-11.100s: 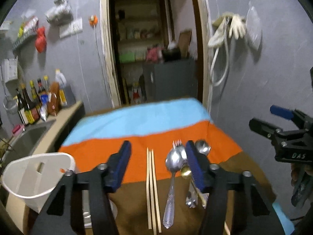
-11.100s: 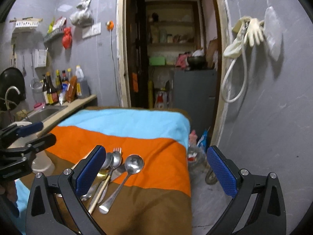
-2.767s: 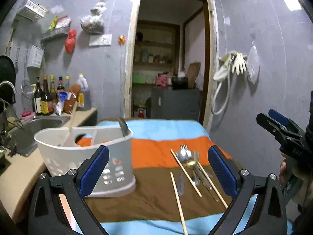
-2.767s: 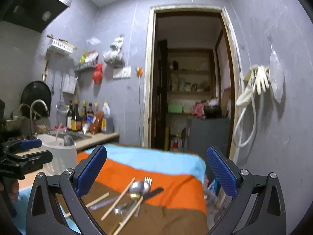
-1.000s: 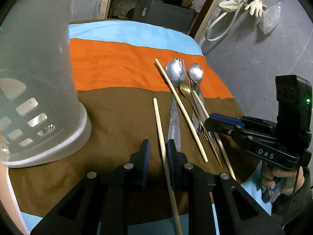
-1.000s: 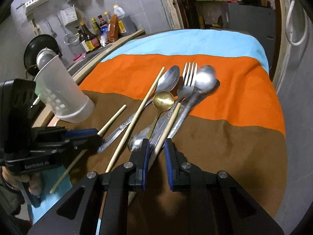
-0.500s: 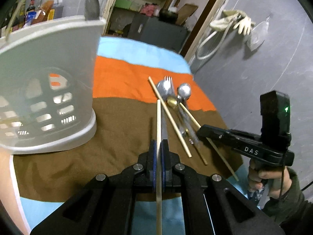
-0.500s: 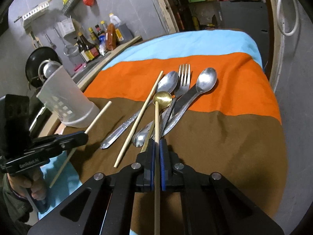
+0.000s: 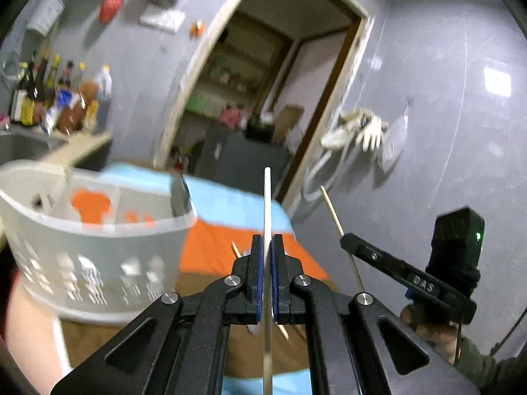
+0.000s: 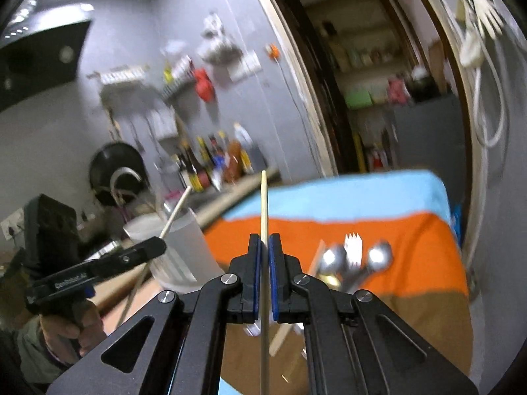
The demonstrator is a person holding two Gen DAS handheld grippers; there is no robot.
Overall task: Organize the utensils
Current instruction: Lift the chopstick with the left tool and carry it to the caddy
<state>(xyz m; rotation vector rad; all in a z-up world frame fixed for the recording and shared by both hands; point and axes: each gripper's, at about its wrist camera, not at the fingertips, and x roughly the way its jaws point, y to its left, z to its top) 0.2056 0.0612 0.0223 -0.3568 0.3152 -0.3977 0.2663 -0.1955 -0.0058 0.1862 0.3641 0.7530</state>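
My left gripper [image 9: 267,247] is shut on a wooden chopstick [image 9: 267,204] and holds it upright above the table. The white utensil caddy [image 9: 89,247] stands just left of it, with a dark blade [image 9: 180,197] sticking out. My right gripper [image 10: 264,247] is shut on a second chopstick [image 10: 263,204], also lifted. It also shows in the left wrist view [image 9: 349,242]. Spoons [image 10: 334,258] and a fork [image 10: 352,247] lie on the striped cloth [image 10: 411,237], with another chopstick [image 10: 316,256] beside them. The caddy [image 10: 178,247] shows left of my right gripper.
A sink and counter with sauce bottles [image 9: 49,102] lie at the left behind the caddy. An open doorway [image 9: 263,98] and a grey wall with hanging gloves [image 9: 359,131] are behind the table. The table's right edge drops to the floor.
Both grippers have lifted their chopsticks off the cloth and tilted up. The left one has moved closer to the caddy.
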